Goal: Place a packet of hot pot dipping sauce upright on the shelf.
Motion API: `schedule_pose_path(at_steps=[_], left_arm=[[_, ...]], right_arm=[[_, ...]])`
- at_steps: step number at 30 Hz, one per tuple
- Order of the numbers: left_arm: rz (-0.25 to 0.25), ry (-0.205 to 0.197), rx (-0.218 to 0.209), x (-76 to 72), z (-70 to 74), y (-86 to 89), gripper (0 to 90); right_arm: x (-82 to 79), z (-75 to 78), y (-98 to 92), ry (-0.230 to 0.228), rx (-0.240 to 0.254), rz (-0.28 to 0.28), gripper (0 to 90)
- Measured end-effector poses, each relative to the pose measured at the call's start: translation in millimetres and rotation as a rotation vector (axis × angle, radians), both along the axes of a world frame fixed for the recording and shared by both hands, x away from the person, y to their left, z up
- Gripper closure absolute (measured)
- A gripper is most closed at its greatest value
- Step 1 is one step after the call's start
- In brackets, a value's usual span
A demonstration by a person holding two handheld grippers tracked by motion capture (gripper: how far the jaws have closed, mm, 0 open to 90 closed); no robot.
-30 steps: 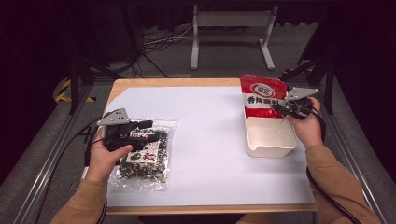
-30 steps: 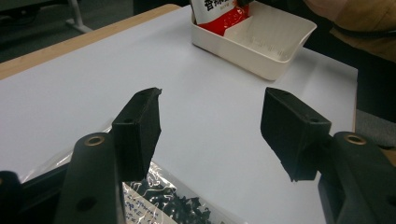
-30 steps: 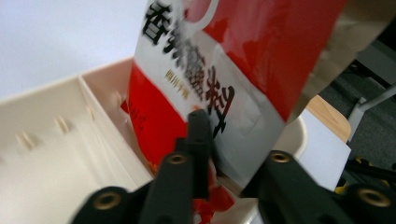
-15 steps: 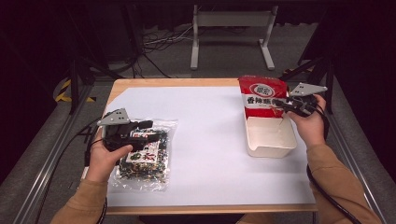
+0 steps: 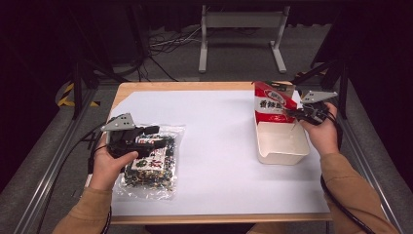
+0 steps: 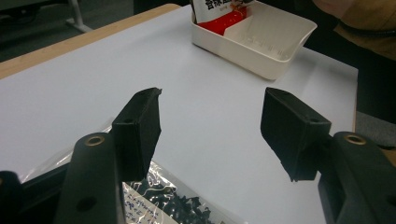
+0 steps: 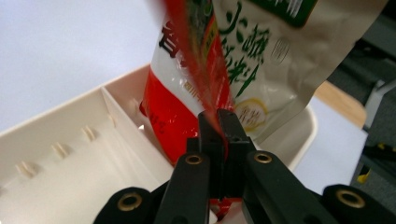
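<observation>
Across the white table (image 5: 219, 146), we saw the bin (image 5: 282, 146) at the right, a red pouch (image 5: 272, 105) standing in its far end. Our right gripper (image 7: 218, 122) had its jaws pinched on the pouch's edge seam. To seat it well, we judged, lower slowly and release only once it rests. Our left gripper (image 6: 212, 119), jaws spread, hovered over the clear bag (image 5: 151, 163).

- We see a wooden table (image 5: 195, 86) under smooth matt white paper (image 5: 219, 146).
- We see a glossy pouch (image 7: 224, 70), a matt plastic tray (image 6: 275, 44), and a shiny clear bag (image 5: 151, 165).
</observation>
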State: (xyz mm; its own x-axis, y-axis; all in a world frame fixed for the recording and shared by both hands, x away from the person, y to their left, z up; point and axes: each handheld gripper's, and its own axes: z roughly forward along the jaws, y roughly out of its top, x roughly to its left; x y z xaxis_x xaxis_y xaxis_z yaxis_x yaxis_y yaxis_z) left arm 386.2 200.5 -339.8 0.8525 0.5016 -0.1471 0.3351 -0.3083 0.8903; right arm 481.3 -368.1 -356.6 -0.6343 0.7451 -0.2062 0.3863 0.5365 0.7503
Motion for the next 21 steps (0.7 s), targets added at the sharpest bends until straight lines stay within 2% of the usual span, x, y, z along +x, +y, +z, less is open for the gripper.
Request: schedule_pose_path(at_steps=[7,10,12,13,17,20,21], left_arm=[[0.003,-0.015,0.003,0.3,0.8,2.2,38.6],[0.002,-0.005,-0.003,-0.3,1.1,2.5,38.6],[0.008,-0.005,-0.004,-0.2,1.2,2.8,38.6],[0.008,-0.005,-0.004,-0.2,1.2,2.8,38.6],[0.017,-0.012,0.0,0.5,0.1,4.1,38.0],[0.026,-0.017,0.006,1.1,-1.4,5.1,36.9],[0.03,-0.009,0.004,1.3,-2.0,5.8,36.9]], right_arm=[[-0.3,-7.4,-3.7,0.042,0.025,-0.041,89.2],[-1.2,-4.9,-4.5,0.037,0.031,-0.042,87.9],[-2.5,-1.6,-5.5,0.012,0.035,-0.044,82.5],[-2.5,-1.6,-5.5,0.012,0.035,-0.044,82.5],[-6.4,7.6,-11.7,-0.065,0.069,-0.075,70.0],[-11.5,12.8,-15.9,-0.091,0.093,-0.105,61.5],[-11.5,12.8,-15.9,-0.091,0.093,-0.105,61.5]])
